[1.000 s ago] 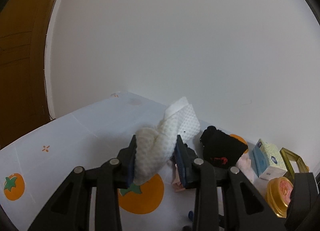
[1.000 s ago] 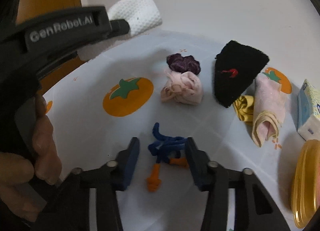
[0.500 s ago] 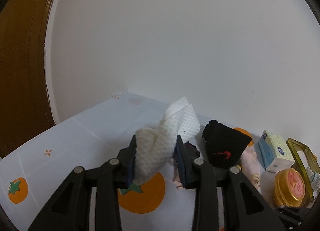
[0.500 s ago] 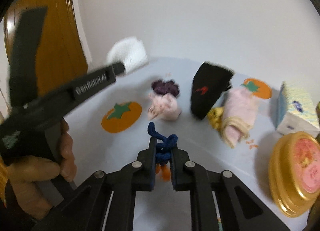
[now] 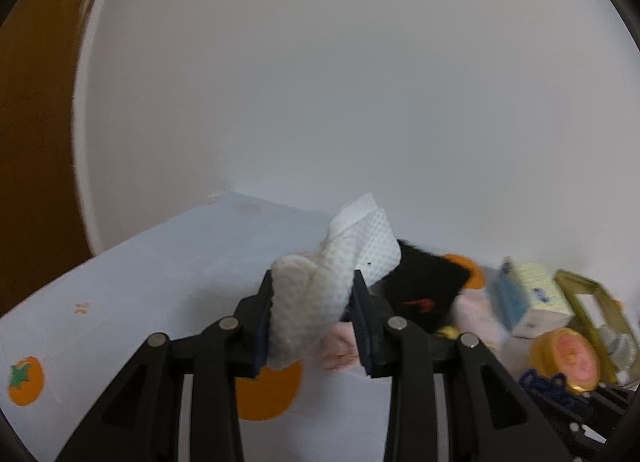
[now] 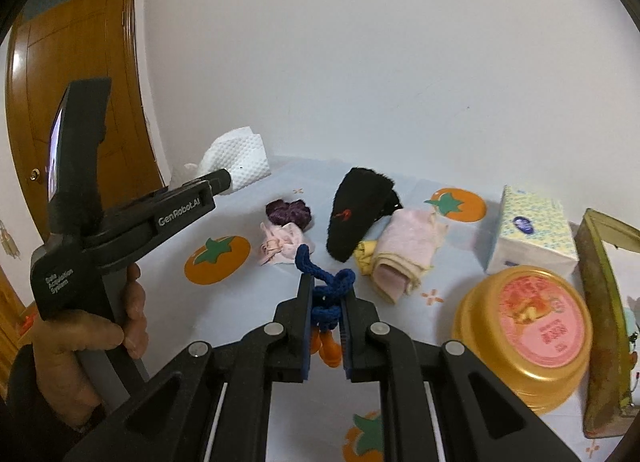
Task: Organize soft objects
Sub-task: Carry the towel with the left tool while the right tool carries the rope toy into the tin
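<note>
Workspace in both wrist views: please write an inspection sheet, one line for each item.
Surface: pale tablecloth with orange fruit prints.
Job's things: white waffle cloth; blue knitted cord with orange ends; black fuzzy pouch; purple scrunchie; pink folded cloth.
Clutter: tissue pack; gold tin with pink lid.
Grippers: left tool shut on the white cloth; right tool shut on the cord.
Cables: nothing seen.
Surroundings: white wall; wooden door.

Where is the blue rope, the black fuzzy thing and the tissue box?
blue rope (image 6: 329, 294), right wrist view, knotted middle between the jaws.
black fuzzy thing (image 6: 356, 214), right wrist view, middle near its red mark.
tissue box (image 6: 530, 238), right wrist view, top face.
</note>
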`<control>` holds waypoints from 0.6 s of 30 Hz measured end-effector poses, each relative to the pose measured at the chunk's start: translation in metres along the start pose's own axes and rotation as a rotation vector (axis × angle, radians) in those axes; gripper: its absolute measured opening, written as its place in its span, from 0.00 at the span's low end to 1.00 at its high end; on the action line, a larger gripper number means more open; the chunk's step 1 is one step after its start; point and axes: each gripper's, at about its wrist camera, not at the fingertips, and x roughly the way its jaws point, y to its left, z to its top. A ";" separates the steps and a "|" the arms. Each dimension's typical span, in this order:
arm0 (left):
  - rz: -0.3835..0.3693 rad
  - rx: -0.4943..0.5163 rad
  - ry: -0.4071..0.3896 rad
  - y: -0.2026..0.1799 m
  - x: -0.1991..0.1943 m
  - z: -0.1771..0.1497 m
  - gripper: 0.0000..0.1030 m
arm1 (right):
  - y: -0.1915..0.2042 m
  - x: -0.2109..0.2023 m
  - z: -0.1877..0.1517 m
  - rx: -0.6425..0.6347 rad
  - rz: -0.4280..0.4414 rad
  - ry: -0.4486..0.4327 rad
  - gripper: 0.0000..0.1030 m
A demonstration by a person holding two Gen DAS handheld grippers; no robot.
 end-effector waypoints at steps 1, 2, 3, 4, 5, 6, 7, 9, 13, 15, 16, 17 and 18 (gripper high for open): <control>-0.020 -0.002 -0.001 -0.001 -0.001 0.000 0.32 | -0.002 -0.004 0.000 0.000 -0.006 -0.006 0.12; -0.040 -0.001 -0.001 -0.004 -0.003 -0.001 0.32 | -0.003 -0.008 -0.001 0.000 -0.011 -0.010 0.12; -0.058 0.002 0.001 -0.006 -0.004 -0.002 0.32 | -0.005 -0.010 -0.001 0.000 -0.017 -0.014 0.12; -0.070 0.006 0.001 -0.010 -0.005 -0.003 0.32 | -0.007 -0.012 -0.002 -0.001 -0.023 -0.018 0.12; -0.080 0.013 0.001 -0.013 -0.006 -0.004 0.32 | -0.010 -0.016 -0.002 0.000 -0.033 -0.026 0.12; -0.092 0.026 -0.002 -0.017 -0.007 -0.005 0.32 | -0.012 -0.019 -0.003 0.001 -0.038 -0.031 0.12; -0.098 0.037 -0.005 -0.020 -0.008 -0.006 0.32 | -0.014 -0.021 -0.003 0.003 -0.042 -0.036 0.12; -0.108 0.052 -0.009 -0.026 -0.010 -0.008 0.32 | -0.020 -0.030 -0.004 0.007 -0.056 -0.051 0.12; -0.154 0.050 -0.001 -0.035 -0.015 -0.012 0.32 | -0.036 -0.044 -0.005 0.019 -0.091 -0.082 0.12; -0.169 0.053 0.008 -0.039 -0.016 -0.014 0.32 | -0.047 -0.053 -0.006 0.037 -0.107 -0.098 0.12; -0.179 0.053 0.013 -0.043 -0.018 -0.016 0.32 | -0.052 -0.056 -0.006 0.045 -0.113 -0.104 0.12; -0.187 0.054 0.017 -0.045 -0.018 -0.017 0.32 | -0.060 -0.062 -0.006 0.057 -0.119 -0.115 0.12; -0.197 0.056 0.019 -0.050 -0.020 -0.018 0.32 | -0.065 -0.066 -0.006 0.065 -0.121 -0.123 0.12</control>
